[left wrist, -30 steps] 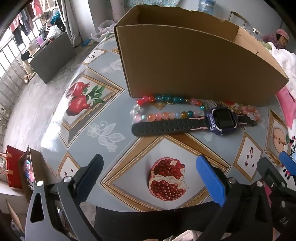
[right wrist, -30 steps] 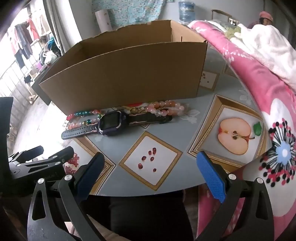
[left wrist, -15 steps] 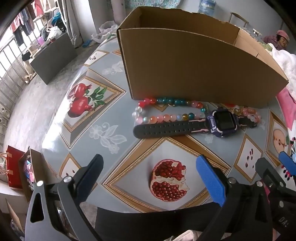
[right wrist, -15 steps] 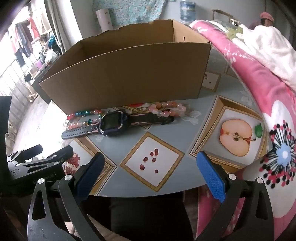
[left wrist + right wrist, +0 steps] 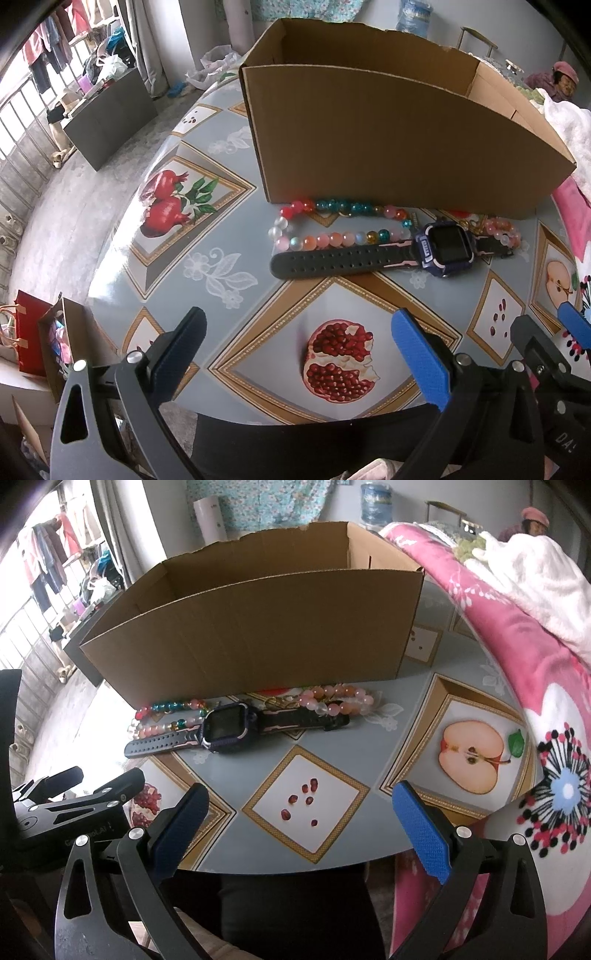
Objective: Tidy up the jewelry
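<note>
A dark smartwatch with a long holed strap lies flat on the table in front of an open cardboard box. A multicoloured bead bracelet lies behind the strap at the left. A pink bead bracelet lies at the watch's right end. My left gripper is open and empty near the table's front edge, short of the watch. My right gripper is open and empty, also at the front edge.
The round table has a fruit-print cloth. A pink floral blanket borders it on the right. The left gripper's body shows at the lower left of the right wrist view. The floor drops off left.
Both grippers have edged slightly forward and up; the box and jewelry sit a little lower in view. Nothing was grasped.
</note>
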The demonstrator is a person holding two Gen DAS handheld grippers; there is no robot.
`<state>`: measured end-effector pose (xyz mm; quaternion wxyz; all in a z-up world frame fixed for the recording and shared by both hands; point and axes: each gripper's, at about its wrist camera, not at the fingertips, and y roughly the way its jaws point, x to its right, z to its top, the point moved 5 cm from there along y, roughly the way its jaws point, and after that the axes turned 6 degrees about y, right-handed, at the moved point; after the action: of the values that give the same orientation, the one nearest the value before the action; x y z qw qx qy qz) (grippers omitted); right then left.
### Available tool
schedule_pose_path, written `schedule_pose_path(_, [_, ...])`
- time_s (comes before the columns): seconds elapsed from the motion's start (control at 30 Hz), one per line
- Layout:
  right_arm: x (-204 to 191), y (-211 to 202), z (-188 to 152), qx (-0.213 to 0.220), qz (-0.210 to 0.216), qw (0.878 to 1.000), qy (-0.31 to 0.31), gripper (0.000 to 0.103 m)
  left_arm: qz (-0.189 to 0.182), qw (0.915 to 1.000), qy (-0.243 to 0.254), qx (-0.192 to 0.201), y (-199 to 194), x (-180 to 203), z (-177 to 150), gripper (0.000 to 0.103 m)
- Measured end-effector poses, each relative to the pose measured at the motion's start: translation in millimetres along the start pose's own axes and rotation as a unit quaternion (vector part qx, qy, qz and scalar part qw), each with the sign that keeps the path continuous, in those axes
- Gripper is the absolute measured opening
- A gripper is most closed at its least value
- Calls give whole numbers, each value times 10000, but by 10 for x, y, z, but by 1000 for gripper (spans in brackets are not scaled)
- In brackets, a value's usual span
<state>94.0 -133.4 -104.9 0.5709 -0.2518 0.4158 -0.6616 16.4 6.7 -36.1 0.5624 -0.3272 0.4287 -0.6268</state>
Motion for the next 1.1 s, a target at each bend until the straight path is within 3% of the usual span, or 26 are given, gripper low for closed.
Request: schedule_pose_path(1.1, [-25,-108,43,170,-115,9998,43,96,-31,9998,98,191,-125,-35,11,99])
